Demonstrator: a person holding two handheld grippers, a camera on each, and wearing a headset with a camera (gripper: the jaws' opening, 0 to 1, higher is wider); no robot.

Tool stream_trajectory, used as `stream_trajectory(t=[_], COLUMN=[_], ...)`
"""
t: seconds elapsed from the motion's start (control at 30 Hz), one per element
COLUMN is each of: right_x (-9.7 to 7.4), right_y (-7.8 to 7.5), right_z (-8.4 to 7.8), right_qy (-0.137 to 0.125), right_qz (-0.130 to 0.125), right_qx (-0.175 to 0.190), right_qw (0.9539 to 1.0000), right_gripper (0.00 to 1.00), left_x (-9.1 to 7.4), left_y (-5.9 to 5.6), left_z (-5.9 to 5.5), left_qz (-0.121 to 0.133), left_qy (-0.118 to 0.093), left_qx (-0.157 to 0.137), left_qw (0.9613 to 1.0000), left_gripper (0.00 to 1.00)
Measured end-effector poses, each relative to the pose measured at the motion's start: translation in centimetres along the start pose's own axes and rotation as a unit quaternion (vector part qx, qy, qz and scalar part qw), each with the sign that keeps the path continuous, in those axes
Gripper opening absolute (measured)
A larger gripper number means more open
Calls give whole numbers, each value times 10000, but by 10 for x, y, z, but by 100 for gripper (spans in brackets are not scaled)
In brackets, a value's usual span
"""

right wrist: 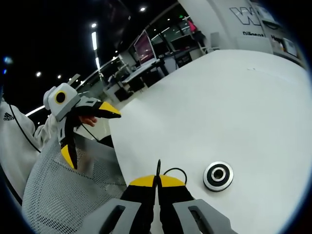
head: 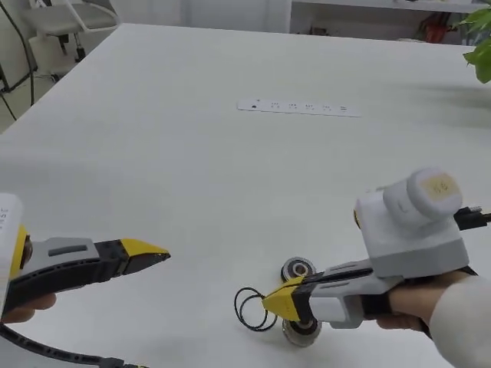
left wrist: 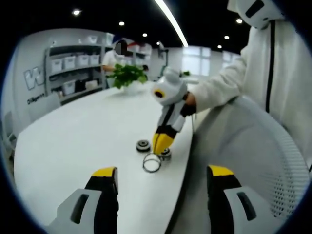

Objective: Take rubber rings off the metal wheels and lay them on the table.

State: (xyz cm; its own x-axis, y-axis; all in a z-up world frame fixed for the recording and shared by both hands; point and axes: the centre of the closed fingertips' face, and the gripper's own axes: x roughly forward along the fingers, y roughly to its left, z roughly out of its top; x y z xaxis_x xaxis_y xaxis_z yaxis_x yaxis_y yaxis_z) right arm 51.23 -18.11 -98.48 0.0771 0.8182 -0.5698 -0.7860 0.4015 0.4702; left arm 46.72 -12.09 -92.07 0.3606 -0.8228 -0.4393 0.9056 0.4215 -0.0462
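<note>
You stood in a big office room. You worked at a long white desk [head: 192,153] with a plug strip [head: 298,107] on it. An office chair [head: 65,23] sat at the far corner. Shelves [left wrist: 73,68] held white boxes, a green plant [left wrist: 127,75] grew nearby, and screens [right wrist: 146,46] stood on other desks under long ceiling lights [left wrist: 170,22].

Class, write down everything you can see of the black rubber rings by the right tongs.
The rubber rings are thin black loops of limp cord, seemingly two overlapping, roughly round. They lie on the white table near its front edge, off the wheels. The right tongs are shut on them: in the right gripper view a black strand rises from between the closed yellow tips. Two metal wheels sit just beside them.
</note>
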Motion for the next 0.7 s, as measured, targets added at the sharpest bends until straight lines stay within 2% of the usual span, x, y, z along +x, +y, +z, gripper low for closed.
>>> stream_trajectory(t=[0.7], right_x=[0], right_y=[-3], right_z=[-4], right_qy=[53], right_qz=[-28], right_qx=[69], right_qw=[10000], right_gripper=[0], left_x=[1], left_y=[0], left_z=[-2], left_qz=[0], left_qy=[76], left_qx=[6], left_qw=[10000], left_gripper=[75])
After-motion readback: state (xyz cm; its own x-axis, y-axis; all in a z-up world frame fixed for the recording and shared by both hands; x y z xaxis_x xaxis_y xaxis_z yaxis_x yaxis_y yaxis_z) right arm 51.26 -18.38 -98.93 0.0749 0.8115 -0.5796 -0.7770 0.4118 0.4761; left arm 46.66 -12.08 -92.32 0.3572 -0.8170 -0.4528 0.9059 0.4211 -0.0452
